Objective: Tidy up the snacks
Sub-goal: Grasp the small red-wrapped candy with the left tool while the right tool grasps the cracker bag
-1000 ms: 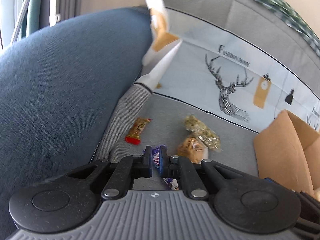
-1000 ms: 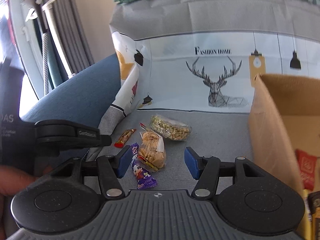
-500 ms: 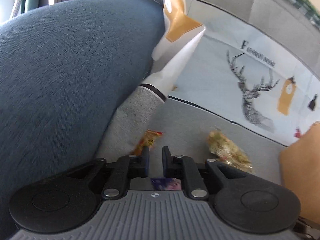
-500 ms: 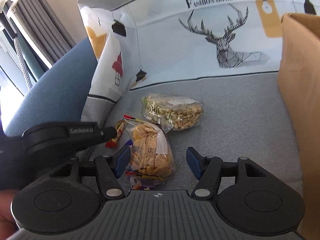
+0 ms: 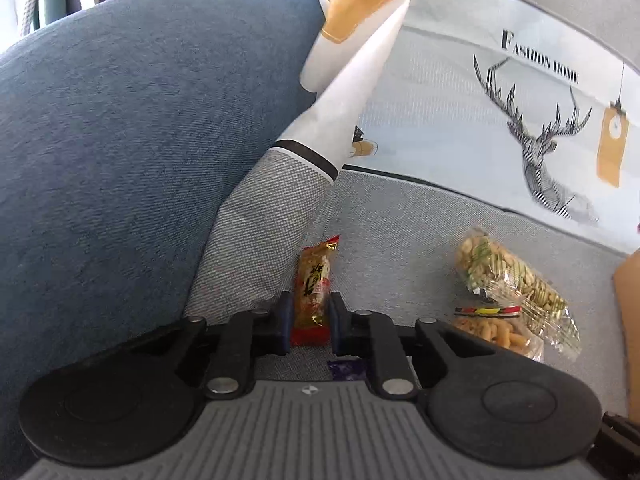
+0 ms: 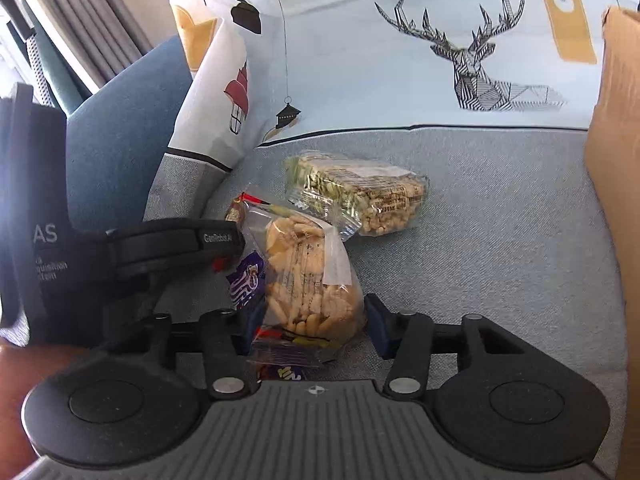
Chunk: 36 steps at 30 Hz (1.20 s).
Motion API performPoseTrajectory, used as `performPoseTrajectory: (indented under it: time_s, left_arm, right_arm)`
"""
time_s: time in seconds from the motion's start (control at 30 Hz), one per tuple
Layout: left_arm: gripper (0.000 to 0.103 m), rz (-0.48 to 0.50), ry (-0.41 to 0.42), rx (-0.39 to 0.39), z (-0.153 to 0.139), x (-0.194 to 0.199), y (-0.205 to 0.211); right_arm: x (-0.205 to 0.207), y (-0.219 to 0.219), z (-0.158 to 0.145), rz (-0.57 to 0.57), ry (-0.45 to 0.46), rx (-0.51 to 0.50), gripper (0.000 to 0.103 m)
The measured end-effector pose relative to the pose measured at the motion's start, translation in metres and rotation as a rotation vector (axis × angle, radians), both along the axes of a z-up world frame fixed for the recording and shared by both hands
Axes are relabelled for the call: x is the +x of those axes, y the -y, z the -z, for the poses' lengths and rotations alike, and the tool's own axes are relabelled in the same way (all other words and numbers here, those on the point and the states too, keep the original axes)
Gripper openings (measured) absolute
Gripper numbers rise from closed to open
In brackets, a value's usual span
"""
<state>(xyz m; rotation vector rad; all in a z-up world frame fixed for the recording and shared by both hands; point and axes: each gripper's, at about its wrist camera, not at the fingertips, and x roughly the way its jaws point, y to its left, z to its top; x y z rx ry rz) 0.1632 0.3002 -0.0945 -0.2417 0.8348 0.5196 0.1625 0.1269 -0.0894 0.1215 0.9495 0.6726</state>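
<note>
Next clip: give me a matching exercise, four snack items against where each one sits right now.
Items:
1. gold-and-red snack bar
2. bag of pale crackers
3. bag of green-and-tan mix
4. purple candy wrapper

Places:
A. apart on the sofa seat, nearest the deer cushion
B. between the left gripper fingers
C. between the right gripper fingers
D. beside the crackers, on their left in the right wrist view

Pairs: 1-B, 2-C, 3-A, 4-D

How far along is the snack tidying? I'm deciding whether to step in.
Done: nothing shown; the box interior is out of view. In hand: the left gripper has its jaws flanking the bar, and the right gripper straddles the cracker bag; neither is lifted. Left: nut bag and purple candy.
</note>
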Motion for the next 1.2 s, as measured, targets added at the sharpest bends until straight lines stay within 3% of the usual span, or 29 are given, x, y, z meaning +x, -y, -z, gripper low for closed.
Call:
performPoseTrajectory:
  time_s: [0.1, 0.3, 0.43, 0.63, 0.73, 0.8, 0.97, 1.2]
  left_arm:
    - [0.019, 0.008, 0.028, -0.050, -0.010, -0.013, 0.005]
    - [0.019, 0.094, 0.047, -0.059, -0.033, -0.046, 0.030]
    - [0.019, 0.095, 0.062, -0.096, -0.051, -0.075, 0.044]
    - [0.019, 0.132, 0.047, -0.159, -0.064, -0.112, 0.062]
    - [0.019, 0.175, 0.012, -0.262, -0.057, -0.121, 0.063]
    - [0.019, 0.180, -0.015, -0.287, -0.054, -0.126, 0.062]
    - [0.019, 0.133, -0.116, -0.401, -0.031, -0.125, 0.053]
    - [0.021, 0.128, -0.215, -0.386, -0.014, -0.117, 0.056]
  right_arm:
    - [-0.007, 0.007, -0.008, 0.010, 0.034, -0.006, 0.051]
    - [-0.034, 0.028, -0.031, -0.011, 0.087, -0.010, 0.051]
    - [-0.060, 0.048, -0.046, -0.033, 0.133, -0.027, 0.051]
    - [-0.098, 0.072, -0.065, -0.066, 0.184, -0.036, 0.051]
    - [-0.110, 0.080, -0.067, -0.083, 0.187, -0.075, 0.051]
    - [-0.118, 0.086, -0.064, -0.100, 0.176, -0.106, 0.051]
    - [-0.126, 0.099, -0.041, -0.112, 0.123, -0.136, 0.051]
    - [-0.128, 0.093, -0.019, -0.152, 0.094, -0.200, 0.054]
